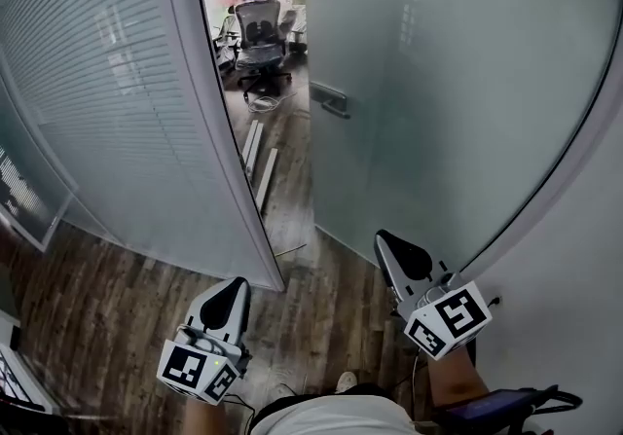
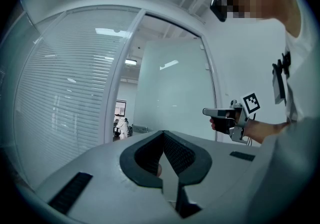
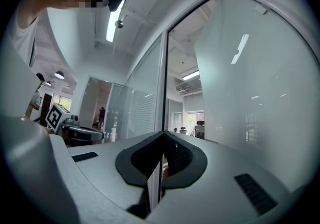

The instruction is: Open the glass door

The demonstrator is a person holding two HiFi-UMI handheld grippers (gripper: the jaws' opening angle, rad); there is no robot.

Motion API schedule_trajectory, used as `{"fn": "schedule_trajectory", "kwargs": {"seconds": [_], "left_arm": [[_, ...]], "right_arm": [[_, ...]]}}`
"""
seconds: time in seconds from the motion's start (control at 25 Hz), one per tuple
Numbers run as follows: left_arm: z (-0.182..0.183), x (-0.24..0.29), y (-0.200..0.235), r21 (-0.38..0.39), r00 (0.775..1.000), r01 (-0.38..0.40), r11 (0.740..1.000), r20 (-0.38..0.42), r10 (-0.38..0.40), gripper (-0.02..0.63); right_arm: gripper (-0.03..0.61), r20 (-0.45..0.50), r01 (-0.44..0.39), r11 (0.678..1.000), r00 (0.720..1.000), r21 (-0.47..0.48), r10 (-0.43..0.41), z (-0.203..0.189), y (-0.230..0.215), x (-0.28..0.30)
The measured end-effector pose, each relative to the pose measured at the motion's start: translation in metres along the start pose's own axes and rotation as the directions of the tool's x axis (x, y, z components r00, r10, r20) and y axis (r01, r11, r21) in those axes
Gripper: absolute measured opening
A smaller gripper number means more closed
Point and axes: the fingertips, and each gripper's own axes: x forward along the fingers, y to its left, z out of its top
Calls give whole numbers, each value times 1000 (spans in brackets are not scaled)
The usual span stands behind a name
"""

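Left of the frosted glass door [image 1: 448, 83] stands a glass wall with white slatted blinds [image 1: 88, 83]. Below it is the left gripper [image 1: 234, 289], jaws together on nothing. The door stands ajar, with a grey metal handle [image 1: 331, 102] at its left edge. Near the door's lower edge, the right gripper [image 1: 384, 238] is likewise closed and empty
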Motion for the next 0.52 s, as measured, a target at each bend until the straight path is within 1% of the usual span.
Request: {"fn": "schedule_trajectory", "kwargs": {"seconds": [0.08,0.24,0.52], "left_arm": [[4,-3,7,-3,1000,-5,1000,7,5,3],[-1,-26,29,-9,1000,-2,1000,25,2,2],[-3,-34,39,-12,1000,8,1000,24,-8,3]], "right_arm": [[2,-3,-2,1000,1000,-2,2,1,6,5],[1,-14,-1,1000,1000,-17,1,-6,38,13],[2,-29,6,1000,1000,-26,-6,-9,51,17]]}}
